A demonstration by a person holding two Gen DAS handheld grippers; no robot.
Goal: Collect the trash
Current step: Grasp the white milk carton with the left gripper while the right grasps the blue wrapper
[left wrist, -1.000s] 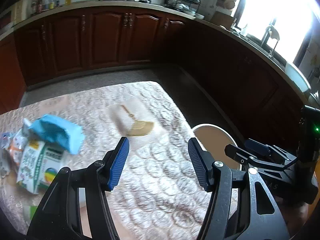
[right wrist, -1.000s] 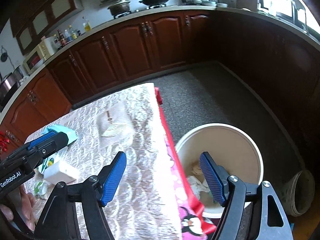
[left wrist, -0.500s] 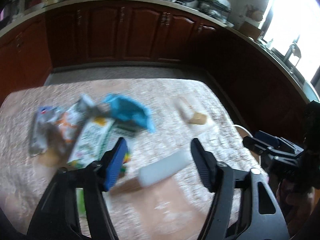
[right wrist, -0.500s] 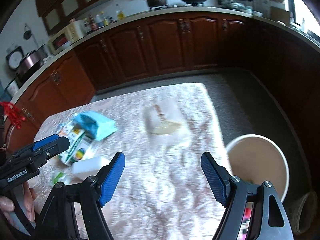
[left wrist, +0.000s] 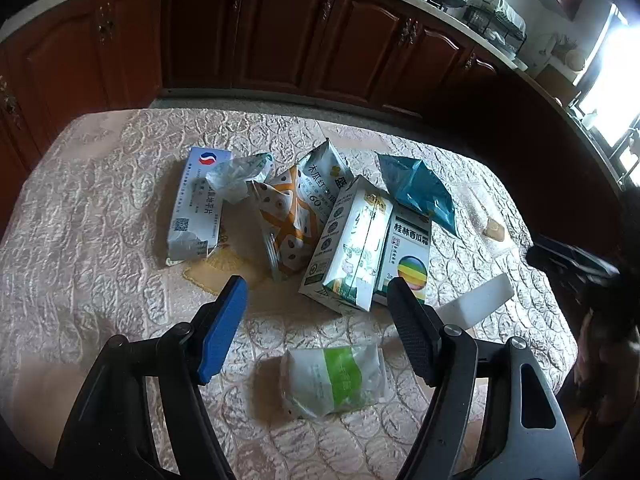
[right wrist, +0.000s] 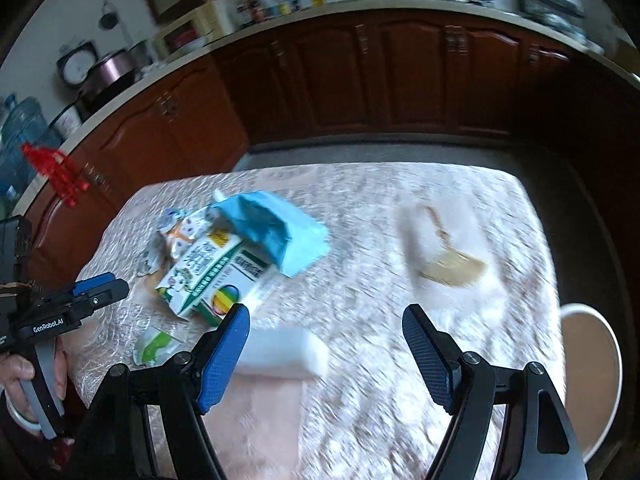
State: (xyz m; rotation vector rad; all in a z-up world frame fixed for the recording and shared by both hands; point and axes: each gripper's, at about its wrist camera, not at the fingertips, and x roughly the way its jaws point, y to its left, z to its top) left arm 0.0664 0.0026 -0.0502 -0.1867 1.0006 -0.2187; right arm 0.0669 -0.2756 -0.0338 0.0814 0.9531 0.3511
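Observation:
A pile of trash lies on the patterned tablecloth (left wrist: 100,216): a white and blue medicine box (left wrist: 200,204), an orange snack bag (left wrist: 296,208), a milk carton (left wrist: 352,248), a box with a rainbow circle (left wrist: 408,256) and a teal bag (left wrist: 420,192). My left gripper (left wrist: 316,292) hangs open just short of the pile. A green and white wrapper (left wrist: 336,376) lies on the cloth under its gap, untouched. My right gripper (right wrist: 326,316) is open and empty above a white block (right wrist: 280,348). The milk carton (right wrist: 208,276) and teal bag (right wrist: 272,228) lie to its left.
A beige bin (right wrist: 592,320) stands off the table's right edge. A clear wrapper with a brown scrap (right wrist: 444,256) lies alone on the right part of the cloth. A hand (right wrist: 16,368) holds the left gripper (right wrist: 80,292). Dark wood cabinets (left wrist: 280,40) line the far side.
Both grippers have swung left across the table, away from the bin and toward the pile. The pile now fills the left wrist view, and the bin has slid to the right view's edge.

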